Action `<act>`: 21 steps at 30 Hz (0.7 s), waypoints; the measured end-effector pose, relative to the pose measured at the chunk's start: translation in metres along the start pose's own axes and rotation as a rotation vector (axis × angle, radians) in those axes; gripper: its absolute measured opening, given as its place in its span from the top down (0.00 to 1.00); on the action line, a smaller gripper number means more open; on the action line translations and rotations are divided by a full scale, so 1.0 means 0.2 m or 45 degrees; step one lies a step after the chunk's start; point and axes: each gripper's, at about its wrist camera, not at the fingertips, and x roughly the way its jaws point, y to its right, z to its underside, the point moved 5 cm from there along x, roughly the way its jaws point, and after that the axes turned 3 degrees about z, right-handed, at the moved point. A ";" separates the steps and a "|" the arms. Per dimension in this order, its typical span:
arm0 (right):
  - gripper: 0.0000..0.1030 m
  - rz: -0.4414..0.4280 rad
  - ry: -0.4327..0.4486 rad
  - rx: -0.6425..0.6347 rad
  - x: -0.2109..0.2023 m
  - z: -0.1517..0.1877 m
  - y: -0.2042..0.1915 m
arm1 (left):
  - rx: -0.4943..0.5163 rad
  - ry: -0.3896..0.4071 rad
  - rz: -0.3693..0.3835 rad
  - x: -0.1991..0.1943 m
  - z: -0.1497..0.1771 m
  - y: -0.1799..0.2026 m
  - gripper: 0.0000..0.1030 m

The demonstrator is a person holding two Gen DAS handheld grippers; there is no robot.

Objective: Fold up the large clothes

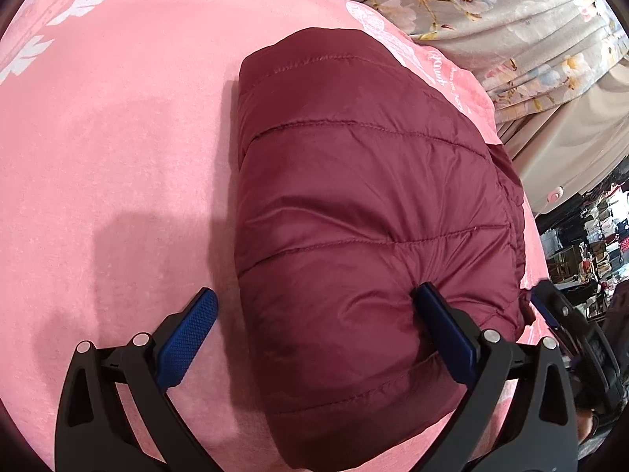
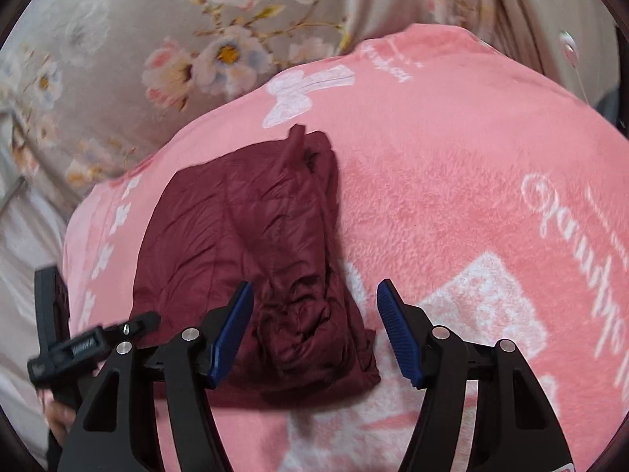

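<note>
A maroon quilted puffer jacket [image 1: 365, 181] lies folded into a compact bundle on a pink fleece blanket [image 1: 118, 137]. My left gripper [image 1: 314, 306] is open and low over the bundle's near left corner; its right finger [image 1: 444, 330] presses into the fabric and its left finger [image 1: 188, 334] hangs over the blanket. In the right wrist view the jacket [image 2: 243, 244] shows its crumpled folded edge. My right gripper [image 2: 314, 306] is open above that near edge, holding nothing. The left gripper's body [image 2: 78, 346] shows at the left edge of that view.
The pink blanket [image 2: 452, 196] has white prints and lettering. A grey floral bedsheet [image 2: 157, 39] lies beyond it, and shows in the left wrist view [image 1: 491, 11] too. Cluttered shelves [image 1: 589, 244] stand past the bed's right edge.
</note>
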 end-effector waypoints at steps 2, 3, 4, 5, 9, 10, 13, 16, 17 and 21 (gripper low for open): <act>0.44 0.006 -0.042 -0.053 0.01 0.03 -0.01 | -0.002 0.004 0.003 -0.02 0.01 -0.01 0.04; 0.47 0.011 -0.059 -0.078 0.01 0.05 -0.02 | 0.002 0.006 -0.002 -0.02 0.01 -0.01 0.04; 0.62 0.018 -0.058 -0.089 0.02 0.06 -0.02 | 0.007 0.006 -0.007 -0.02 0.01 -0.02 0.04; 0.81 0.043 -0.045 -0.091 0.02 0.07 -0.01 | 0.017 0.006 -0.014 -0.02 0.01 -0.02 0.04; 0.89 0.049 -0.056 0.080 0.04 0.07 0.12 | 0.033 0.005 -0.041 -0.01 0.02 -0.03 0.04; 0.92 0.063 -0.058 0.106 0.04 0.07 0.15 | 0.048 0.008 -0.056 -0.01 0.02 -0.02 0.04; 1.00 0.233 -0.067 0.151 0.02 0.10 0.27 | 0.070 0.025 -0.107 -0.01 0.02 -0.03 0.04; 0.99 0.179 -0.081 0.260 -0.02 0.13 0.38 | 0.052 0.024 -0.099 0.01 0.02 -0.03 0.04; 0.92 0.150 -0.053 0.248 -0.06 0.12 0.36 | 0.057 0.025 -0.102 0.01 0.02 -0.03 0.04; 0.67 0.020 0.049 0.115 -0.16 0.04 0.18 | 0.057 0.026 -0.115 0.02 0.01 -0.03 0.04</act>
